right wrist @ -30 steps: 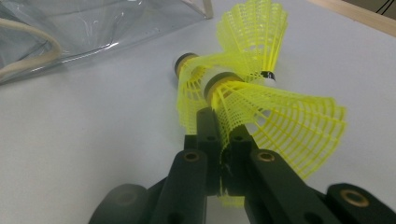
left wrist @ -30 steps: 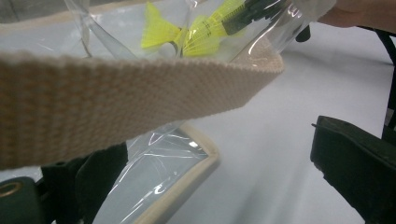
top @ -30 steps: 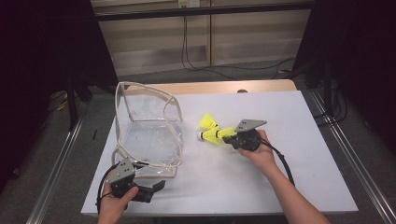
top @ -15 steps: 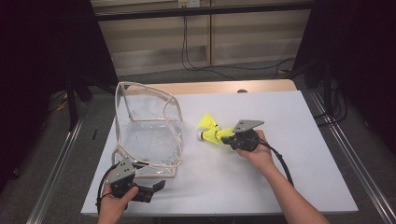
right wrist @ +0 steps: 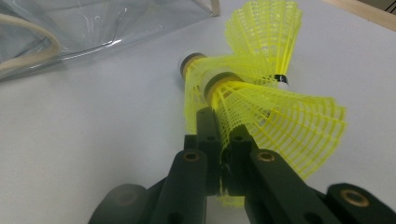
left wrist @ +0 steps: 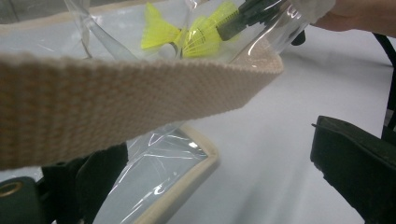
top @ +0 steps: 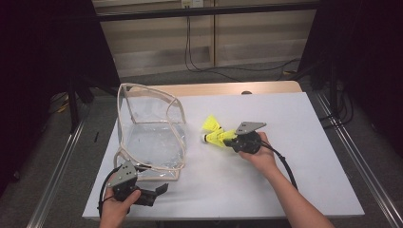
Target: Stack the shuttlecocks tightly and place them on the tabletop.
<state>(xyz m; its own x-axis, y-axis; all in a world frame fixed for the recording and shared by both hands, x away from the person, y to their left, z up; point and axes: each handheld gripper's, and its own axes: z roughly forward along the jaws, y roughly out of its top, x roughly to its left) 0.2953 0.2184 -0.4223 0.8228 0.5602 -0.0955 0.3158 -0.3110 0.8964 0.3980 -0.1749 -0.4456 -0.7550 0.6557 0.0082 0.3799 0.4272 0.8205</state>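
At the near edge of the white table [top: 304, 156], just in front of the clear plastic bag [top: 152, 137], a person's left hand holds the left claw [top: 159, 190]. Its jaws stand spread, one on each side of the bag's near corner, with nothing pinched; in the left gripper view the bag's woven beige strap [left wrist: 140, 88] crosses close above them and the bag's beige-trimmed edge [left wrist: 187, 172] lies between them on the table. The bag itself sits on the table with its front flap lying flat toward the person and its beige-edged opening standing upright behind. To the right of the bag, a little farther from the person than the left claw, the right hand holds the right claw [top: 231, 141], pointing toward the bag. Its jaws are pressed together on the mesh skirt of a yellow shuttlecock [right wrist: 275, 116], whose cork tip faces the bag. A second yellow shuttlecock [right wrist: 266, 35] lies just beyond it, touching it near the cork ends, its skirt fanning away from the bag. Both shuttlecocks are outside the bag, near its right side. Beyond the bag, the wooden table edge [top: 214, 88] shows past the white surface.
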